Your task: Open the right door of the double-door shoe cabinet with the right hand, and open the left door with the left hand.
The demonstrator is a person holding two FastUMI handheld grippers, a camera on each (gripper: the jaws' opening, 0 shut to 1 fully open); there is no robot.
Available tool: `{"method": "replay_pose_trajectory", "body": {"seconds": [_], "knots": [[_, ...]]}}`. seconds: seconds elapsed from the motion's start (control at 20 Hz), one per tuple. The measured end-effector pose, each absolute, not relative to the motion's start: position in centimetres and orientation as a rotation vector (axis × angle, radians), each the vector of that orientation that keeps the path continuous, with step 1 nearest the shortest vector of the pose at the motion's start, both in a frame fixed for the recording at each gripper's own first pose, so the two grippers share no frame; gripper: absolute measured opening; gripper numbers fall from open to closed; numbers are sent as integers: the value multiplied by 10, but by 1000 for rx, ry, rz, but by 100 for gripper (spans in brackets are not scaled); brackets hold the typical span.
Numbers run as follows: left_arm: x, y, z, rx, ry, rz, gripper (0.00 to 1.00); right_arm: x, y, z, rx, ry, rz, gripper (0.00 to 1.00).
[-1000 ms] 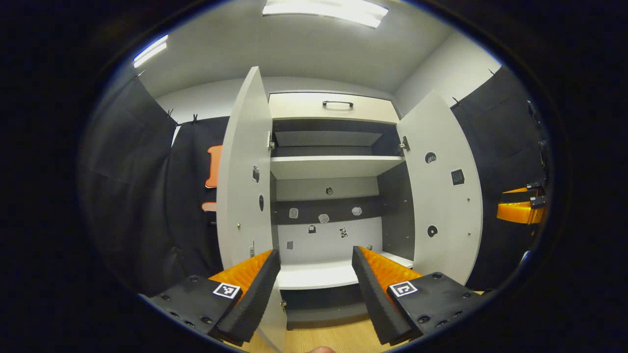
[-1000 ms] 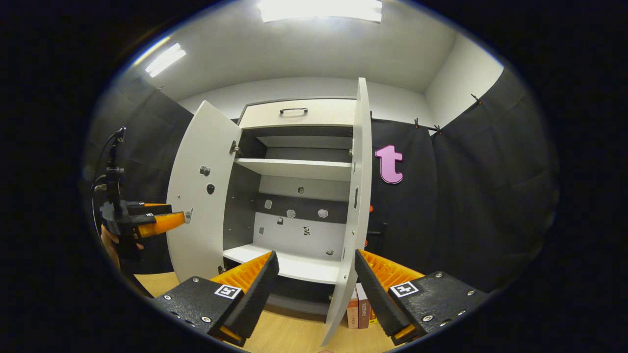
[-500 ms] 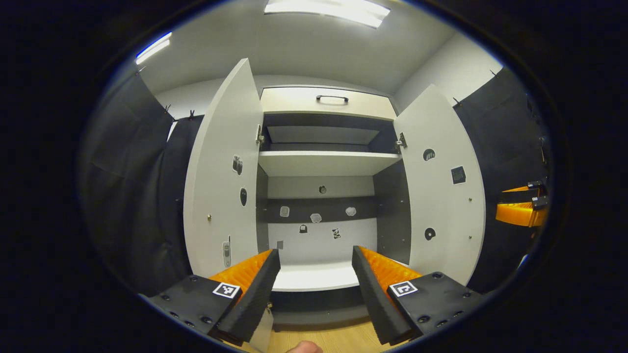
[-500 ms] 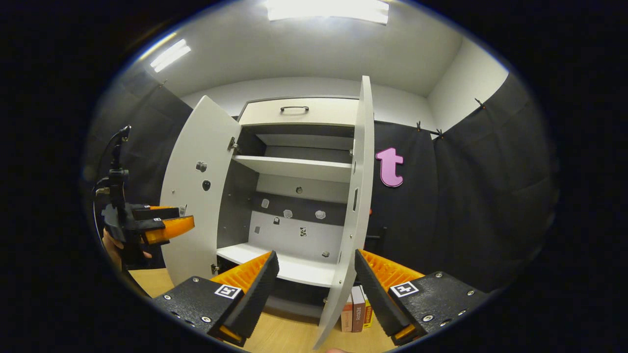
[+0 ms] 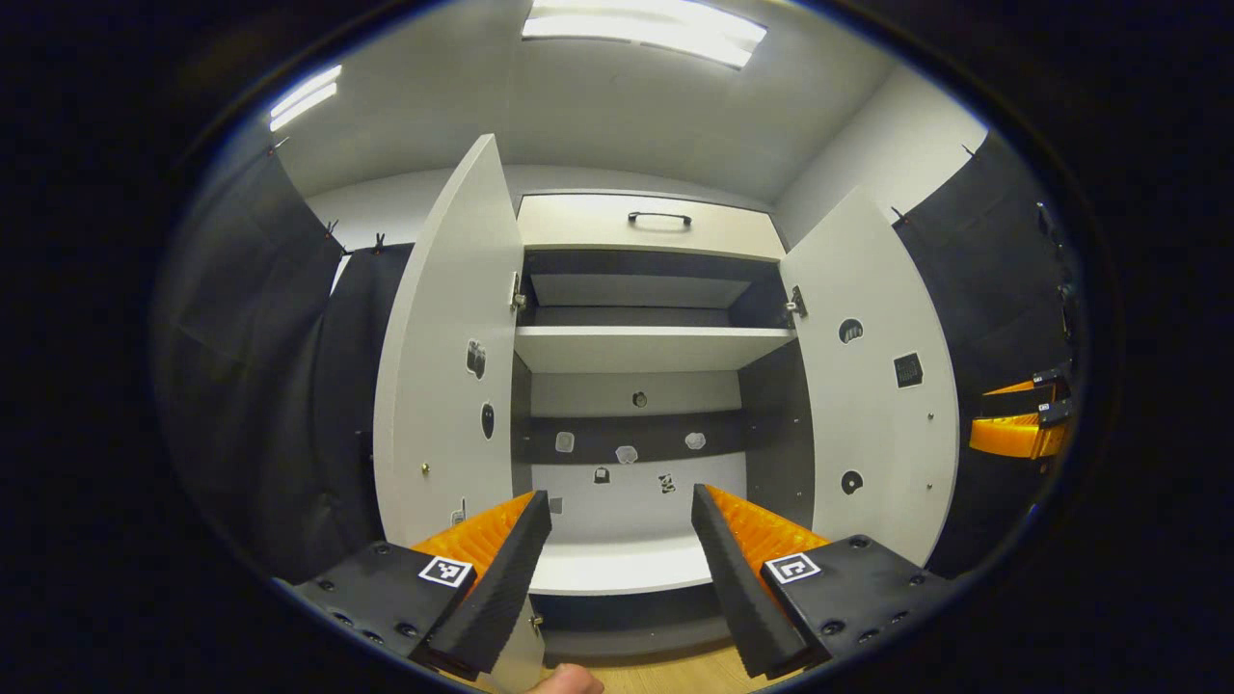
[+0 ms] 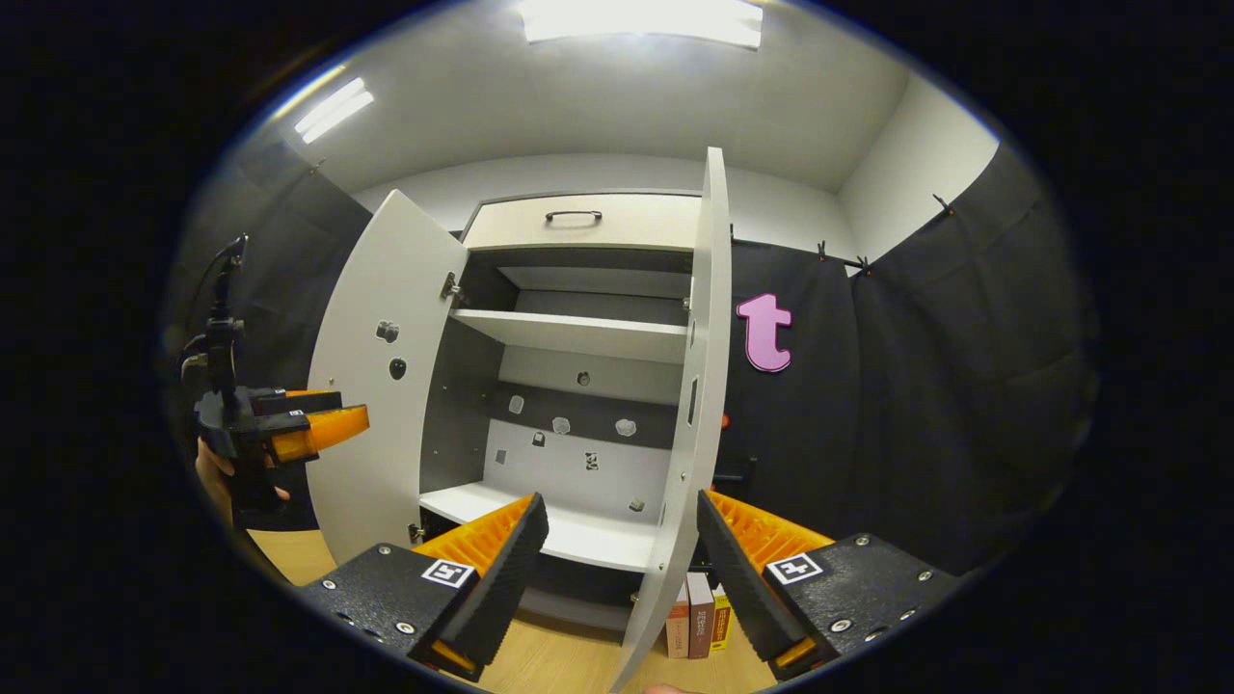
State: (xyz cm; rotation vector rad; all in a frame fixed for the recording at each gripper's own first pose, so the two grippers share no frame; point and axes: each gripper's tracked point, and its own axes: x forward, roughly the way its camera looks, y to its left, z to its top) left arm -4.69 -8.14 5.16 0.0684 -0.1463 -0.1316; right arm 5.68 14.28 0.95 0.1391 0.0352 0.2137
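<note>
Doors stand open. Left gripper view: the left claw (image 5: 617, 569) gapes wide and empty before the white double-door shoe cabinet (image 5: 641, 337); its left door (image 5: 443, 357) has swung wider. Right gripper view: the right claw (image 6: 617, 569), wide, straddles the right door (image 6: 699, 386). Task looks finished.

bright ceiling lights (image 5: 644, 21) glare overhead; fisheye edges bend.

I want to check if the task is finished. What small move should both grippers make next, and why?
Probably just draw both grippers back a little. The left door and right door of the shoe cabinet already stand wide open, and the left gripper and right gripper are open, holding nothing.
</note>
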Motion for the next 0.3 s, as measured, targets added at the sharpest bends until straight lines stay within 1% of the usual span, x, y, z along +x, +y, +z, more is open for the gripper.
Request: {"method": "replay_pose_trajectory", "body": {"seconds": [0.1, 0.15, 0.2, 0.3], "knots": [[-48, -84, 50, 66, -136, -138, 94, 57, 148, 12, 148, 28, 221, 94], [-49, -86, 49, 65, -132, -143, 94, 57, 149, 11, 148, 28, 225, 97], [-49, -87, 48, 63, -129, -146, 94, 57, 149, 11, 147, 29, 227, 94], [-49, -85, 46, 70, -125, -145, 95, 57, 149, 11, 148, 19, 229, 94]]}}
